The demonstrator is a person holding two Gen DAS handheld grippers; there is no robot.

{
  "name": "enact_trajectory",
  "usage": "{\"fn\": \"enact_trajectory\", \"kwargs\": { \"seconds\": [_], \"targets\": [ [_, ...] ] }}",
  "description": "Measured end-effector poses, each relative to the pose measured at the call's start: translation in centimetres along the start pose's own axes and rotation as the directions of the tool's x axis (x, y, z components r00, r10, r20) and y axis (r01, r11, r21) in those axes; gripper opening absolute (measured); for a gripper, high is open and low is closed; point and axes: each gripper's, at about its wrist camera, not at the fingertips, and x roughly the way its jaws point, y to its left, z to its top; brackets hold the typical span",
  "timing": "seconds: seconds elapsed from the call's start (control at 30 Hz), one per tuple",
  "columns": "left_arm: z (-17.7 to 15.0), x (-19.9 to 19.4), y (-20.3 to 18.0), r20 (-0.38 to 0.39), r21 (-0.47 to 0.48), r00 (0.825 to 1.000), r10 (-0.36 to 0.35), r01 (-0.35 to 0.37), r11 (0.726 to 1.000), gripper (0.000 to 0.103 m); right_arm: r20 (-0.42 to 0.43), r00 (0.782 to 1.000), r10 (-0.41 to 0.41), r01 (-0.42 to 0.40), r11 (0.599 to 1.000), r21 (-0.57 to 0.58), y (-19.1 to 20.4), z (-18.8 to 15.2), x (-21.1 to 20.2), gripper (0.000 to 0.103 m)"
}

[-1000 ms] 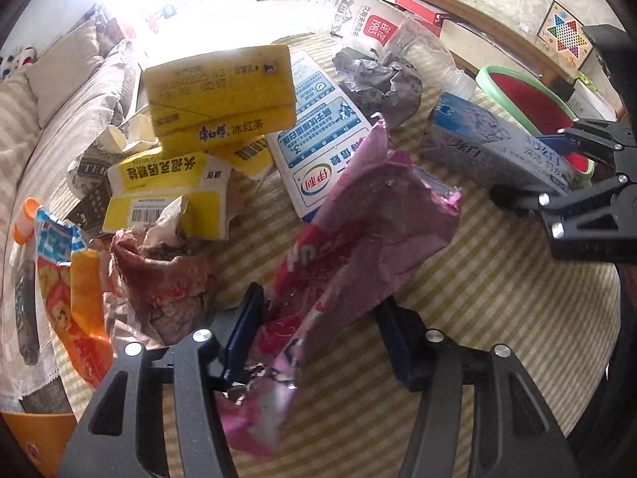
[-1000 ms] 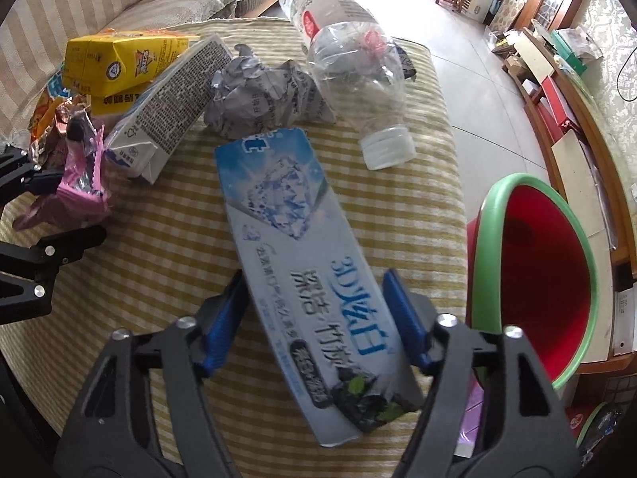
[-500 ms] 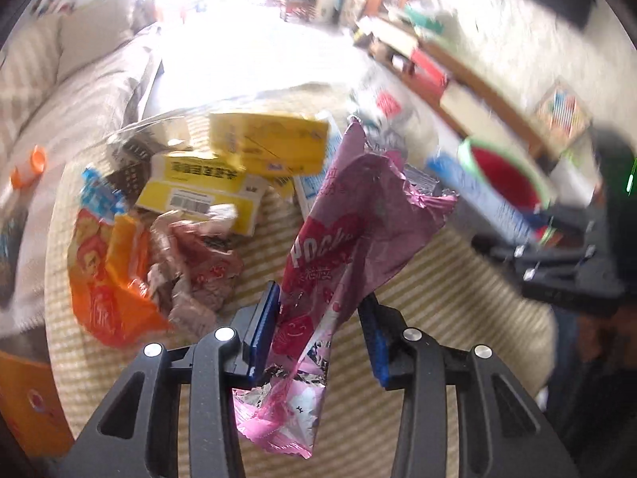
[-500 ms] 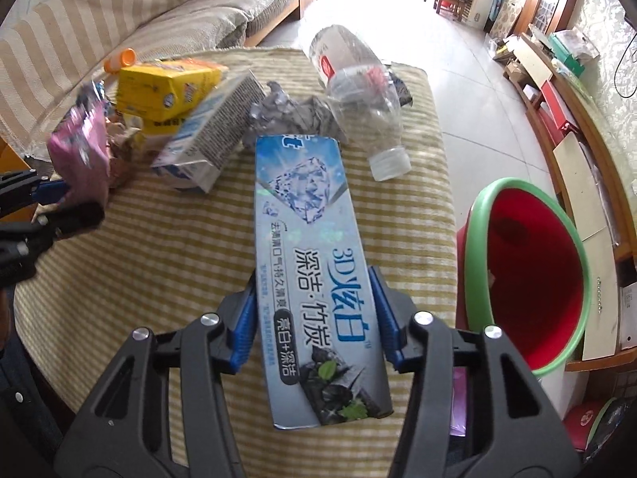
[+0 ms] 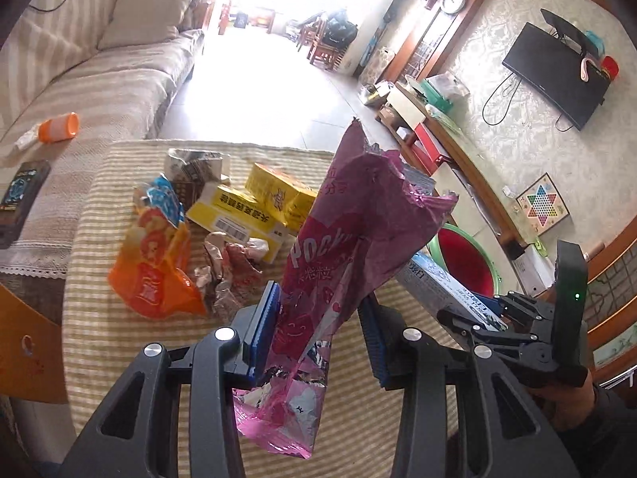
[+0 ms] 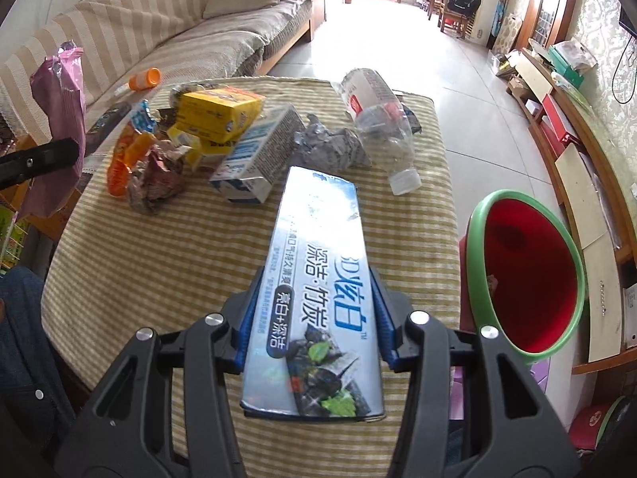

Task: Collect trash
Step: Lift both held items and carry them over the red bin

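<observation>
- The left gripper point(image 5: 316, 332) is clamped on a pink snack wrapper point(image 5: 350, 247), its blue pads pressing the lower part of the bag from both sides.
- The wrapper is crumpled foil, pink-purple with white lettering and heart shapes; its torn top edge is jagged and points upward, and its silver-lined bottom end hangs below the pads, held up off the bench point(image 5: 119, 358).
- The right gripper point(image 6: 314, 320) is clamped on a toothpaste box point(image 6: 318, 279), a long blue-grey carton with white Chinese characters and green leaves printed at the near end.
- The box is held lifted above the striped bench cloth, lengthwise along the fingers, just beside a red bin with a green rim point(image 6: 525, 275) standing to the right of the bench.
- On the bench lie yellow cartons point(image 6: 219, 113), a white-and-blue milk carton point(image 6: 258, 155), crumpled grey foil point(image 6: 330, 147), a clear plastic bottle point(image 6: 378, 115) on its side and an orange snack bag point(image 5: 153, 267).
</observation>
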Motion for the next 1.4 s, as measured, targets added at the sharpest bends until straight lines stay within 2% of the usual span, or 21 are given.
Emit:
{"fn": "enact_trajectory", "kwargs": {
  "seconds": [0.33, 0.77, 1.1, 1.4],
  "targets": [
    [0.4, -1.9, -2.4, 0.034, 0.046, 0.999, 0.019, -0.020, 0.999, 0.038, 0.071, 0.997, 0.023, -0.023, 1.000, -0.011, 1.1, 0.7, -3.4, 0.047],
    [2.1, -1.1, -6.1, 0.046, 0.089, 0.998, 0.046, -0.050, 0.995, 0.038, 0.147, 0.989, 0.028, -0.034, 0.999, 0.042, -1.4, 2.0, -5.5, 0.047],
    [3.9, 3.2, -11.7, 0.001, 0.157, 1.000, 0.016, -0.016, 0.988, 0.038, 0.191, 0.981, 0.020, -0.047, 0.989, 0.137, -7.2, 2.0, -6.0, 0.047],
    [4.9, 9.1, -18.8, -0.070, 0.227, 0.997, -0.041, 0.056, 0.972, 0.038, 0.198, 0.979, -0.055, 0.001, 0.965, 0.261, -15.2, 0.7, -6.3, 0.047]
  ]
}}
